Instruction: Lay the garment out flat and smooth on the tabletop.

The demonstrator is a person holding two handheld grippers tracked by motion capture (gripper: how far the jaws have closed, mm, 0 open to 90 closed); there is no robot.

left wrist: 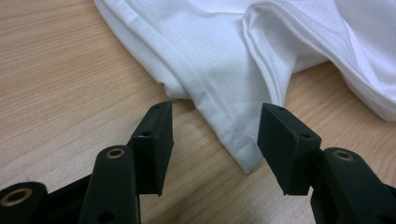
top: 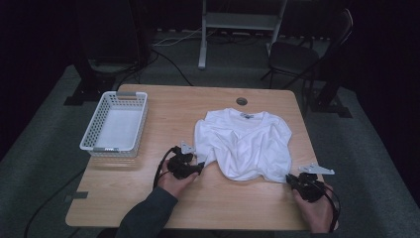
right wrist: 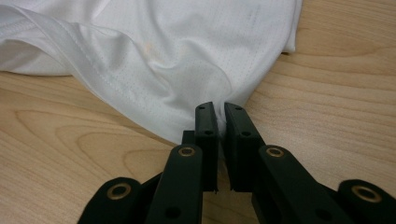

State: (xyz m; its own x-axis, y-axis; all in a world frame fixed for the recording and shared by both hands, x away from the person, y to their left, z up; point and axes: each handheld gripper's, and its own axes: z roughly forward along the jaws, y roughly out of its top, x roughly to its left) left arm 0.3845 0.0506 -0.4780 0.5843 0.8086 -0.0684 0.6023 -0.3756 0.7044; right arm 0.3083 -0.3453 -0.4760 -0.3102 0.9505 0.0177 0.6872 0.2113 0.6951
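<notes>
A white T-shirt lies crumpled on the wooden table, collar toward the far side. My left gripper rests by the shirt's near left corner; its jaws stand wide open, and a pointed corner of the T-shirt lies between the fingers without touching them. At the shirt's near right corner my right gripper is shut on the hem. In the right gripper view the right gripper pinches a fold of the T-shirt between its two fingers.
A white slotted plastic basket stands empty on the table's left side. A round cable hole sits near the far edge. Beyond the table are a dark chair and a white stand on grey carpet.
</notes>
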